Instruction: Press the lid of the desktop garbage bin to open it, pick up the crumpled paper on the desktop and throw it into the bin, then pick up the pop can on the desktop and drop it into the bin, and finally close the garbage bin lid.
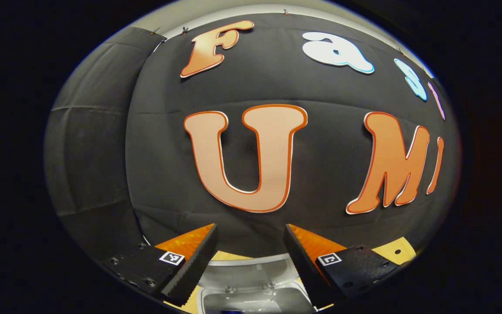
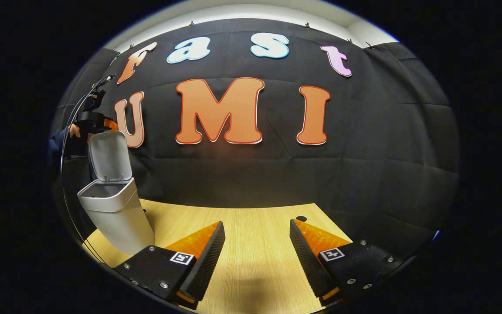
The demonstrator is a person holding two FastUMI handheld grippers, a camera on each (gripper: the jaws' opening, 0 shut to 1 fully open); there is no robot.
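Now: one bin (image 2: 116,209), lid (image 2: 108,156) raised; left tongs (image 1: 250,244) spread, empty; right tongs (image 2: 257,244) spread, empty; one table (image 2: 255,226)

Left gripper (image 1: 250,242): fingers spread wide apart, nothing between them, tilted slightly downward; right gripper (image 2: 256,242): fingers likewise spread wide, nothing held, level and low; in the right gripper view, far left, the left gripper raised, with the hand (image 2: 75,130) holding it and a dark sleeve (image 2: 57,141).
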